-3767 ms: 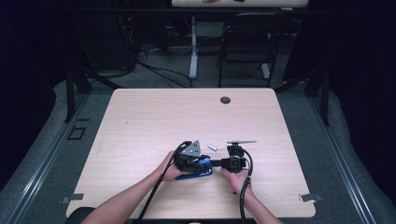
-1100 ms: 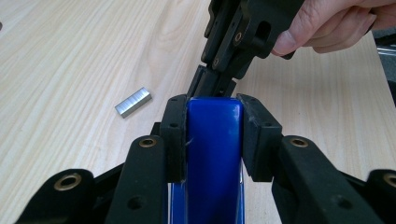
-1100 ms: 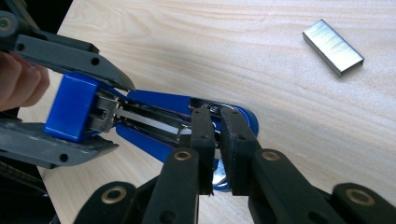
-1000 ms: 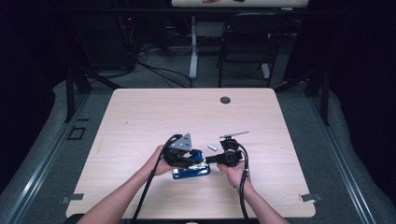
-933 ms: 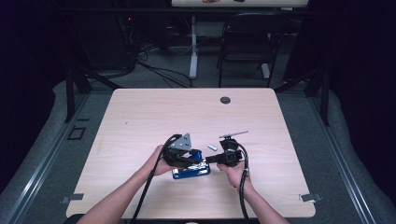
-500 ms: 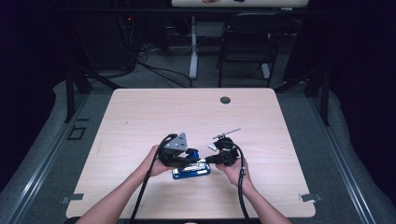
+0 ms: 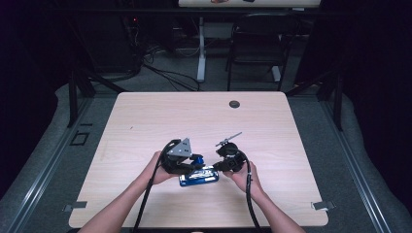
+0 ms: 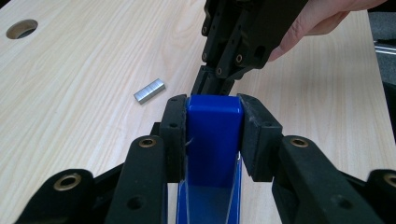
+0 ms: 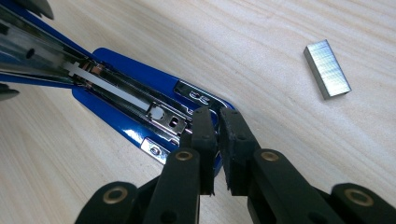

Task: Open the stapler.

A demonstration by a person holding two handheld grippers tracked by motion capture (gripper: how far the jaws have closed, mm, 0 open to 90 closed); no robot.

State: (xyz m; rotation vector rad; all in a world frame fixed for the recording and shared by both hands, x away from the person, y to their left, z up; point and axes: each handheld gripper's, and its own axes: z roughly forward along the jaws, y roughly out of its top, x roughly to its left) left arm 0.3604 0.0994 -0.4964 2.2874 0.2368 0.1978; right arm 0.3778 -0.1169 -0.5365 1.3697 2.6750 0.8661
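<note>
Item: blue stapler (image 7: 198, 175), lying opened on the surface (image 7: 145, 121) near its near edge, between my two hands. My left gripper (image 8: 212, 122) has its fingers clamped on the stapler's blue top. My right gripper (image 9: 218, 123) has its fingers together at the stapler's metal base end. Staple strip (image 9: 327, 69) lies just beyond, apart.
</note>
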